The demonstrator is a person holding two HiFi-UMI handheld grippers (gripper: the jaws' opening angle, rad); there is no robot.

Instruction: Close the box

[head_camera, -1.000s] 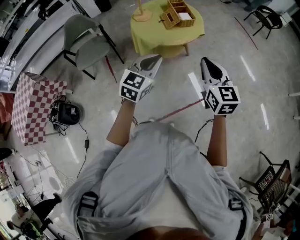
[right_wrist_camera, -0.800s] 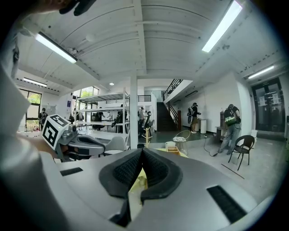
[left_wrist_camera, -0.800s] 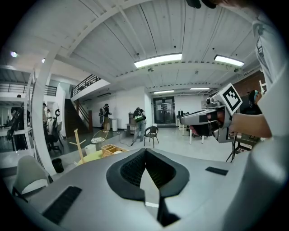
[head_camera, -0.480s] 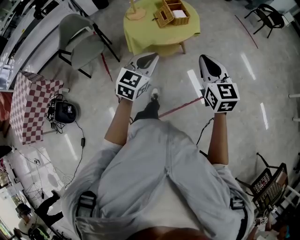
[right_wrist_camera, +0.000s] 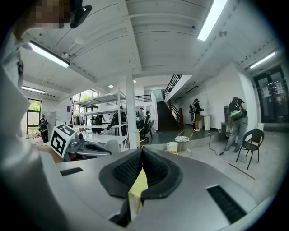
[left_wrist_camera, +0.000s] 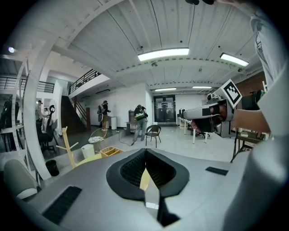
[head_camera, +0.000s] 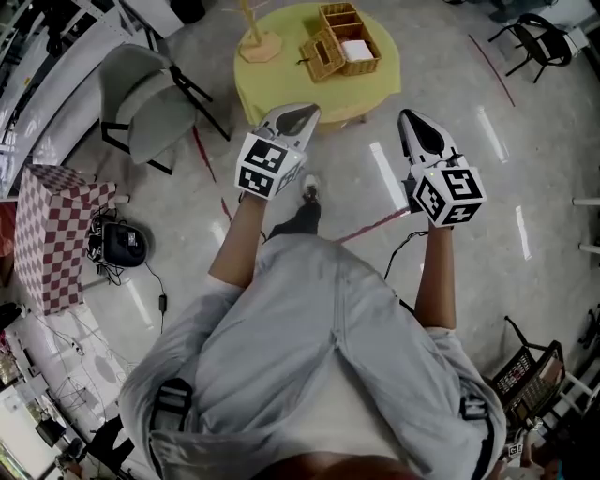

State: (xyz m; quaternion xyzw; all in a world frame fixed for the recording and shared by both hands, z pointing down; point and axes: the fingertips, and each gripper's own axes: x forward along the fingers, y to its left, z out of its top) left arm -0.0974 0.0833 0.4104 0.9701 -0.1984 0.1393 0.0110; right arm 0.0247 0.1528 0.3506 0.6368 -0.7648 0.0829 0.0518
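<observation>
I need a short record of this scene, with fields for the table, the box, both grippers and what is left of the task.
table: round, yellow cloth, ahead of the person
box: wicker, on the table, lid looks open
left gripper: fingers together, empty
right gripper: fingers together, empty
task: box not yet touched

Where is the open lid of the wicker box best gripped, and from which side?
Probably its free long edge, reached from the side nearer the wooden stand. The lid stands open on that side of the wicker box, its other edge seemingly hinged to the box wall, so the free edge gives a thin rim to pinch and swing over.
</observation>
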